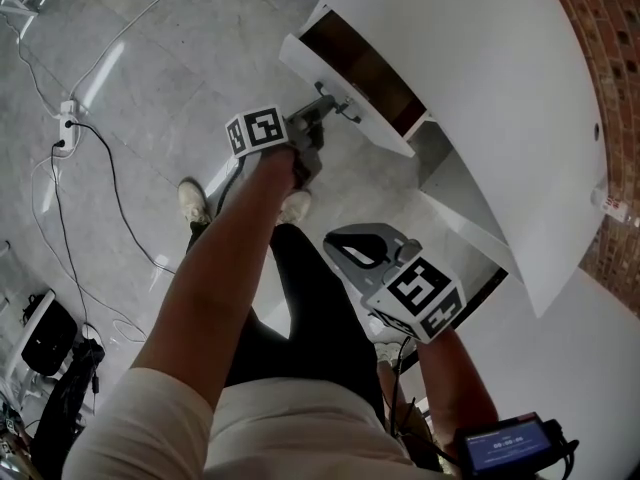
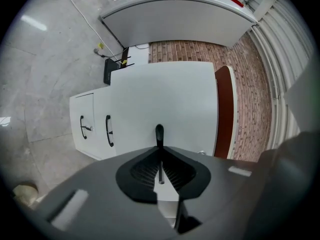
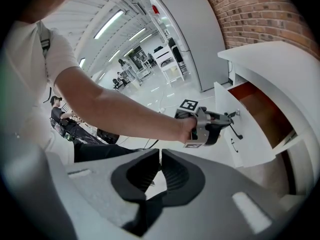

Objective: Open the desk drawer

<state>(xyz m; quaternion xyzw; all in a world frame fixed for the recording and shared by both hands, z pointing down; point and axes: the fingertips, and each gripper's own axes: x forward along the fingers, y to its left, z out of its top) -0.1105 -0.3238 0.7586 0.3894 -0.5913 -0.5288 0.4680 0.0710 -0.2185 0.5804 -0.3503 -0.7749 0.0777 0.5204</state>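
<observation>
The white desk (image 1: 470, 78) has its top drawer (image 1: 345, 98) pulled partly out, and the brown inside (image 1: 365, 63) shows. My left gripper (image 1: 335, 103) is shut on the drawer's black handle (image 2: 159, 133), which stands up between the jaws (image 2: 160, 151) against the white drawer front (image 2: 160, 94). In the right gripper view the left gripper (image 3: 225, 118) sits at the handle (image 3: 236, 126) of the open drawer (image 3: 260, 114). My right gripper (image 1: 335, 243) hangs back near my body, shut (image 3: 160, 156) with nothing in it.
Below the drawer a white cabinet front (image 2: 95, 111) carries two more black handles (image 2: 108, 130). Cables and a power strip (image 1: 65, 123) lie on the grey floor at left. A brick wall (image 1: 610, 58) runs behind the desk. My feet (image 1: 195, 203) stand by the drawer.
</observation>
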